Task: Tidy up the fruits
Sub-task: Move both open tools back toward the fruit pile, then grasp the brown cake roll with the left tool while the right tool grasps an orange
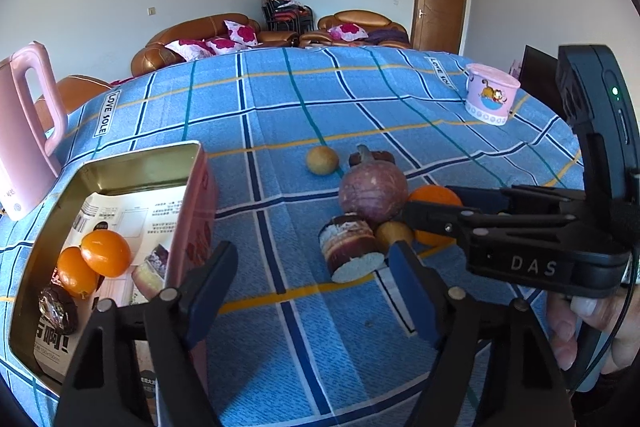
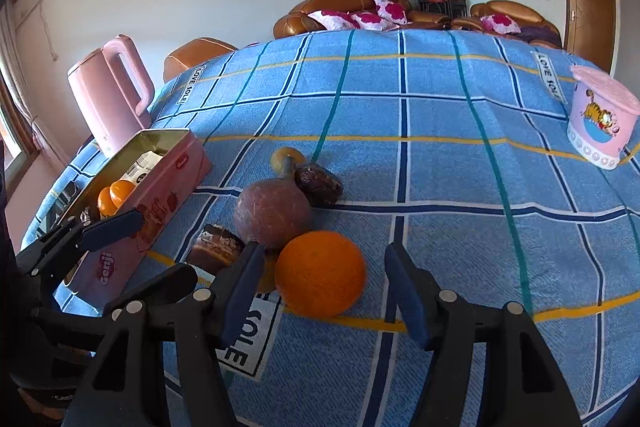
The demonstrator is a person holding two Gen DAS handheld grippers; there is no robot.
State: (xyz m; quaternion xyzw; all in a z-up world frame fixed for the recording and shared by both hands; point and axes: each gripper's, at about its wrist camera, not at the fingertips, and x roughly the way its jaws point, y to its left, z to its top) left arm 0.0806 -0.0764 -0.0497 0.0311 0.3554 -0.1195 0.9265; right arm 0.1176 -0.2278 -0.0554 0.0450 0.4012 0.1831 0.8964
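The orange (image 2: pixel 320 273) sits on the tablecloth (image 2: pixel 440 187) at twelve o'clock from the right gripper (image 2: pixel 326 291), whose jaws stand wide and empty just short of it, nearer than the open, empty left gripper (image 1: pixel 308 287).

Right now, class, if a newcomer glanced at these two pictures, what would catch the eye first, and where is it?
The big orange stands out first, lying on the blue checked tablecloth just ahead of the right tool, whose jaws stand open on either side of it. Behind it sits a large purple mangosteen. To the left stands an open pink tin, with two small oranges inside.
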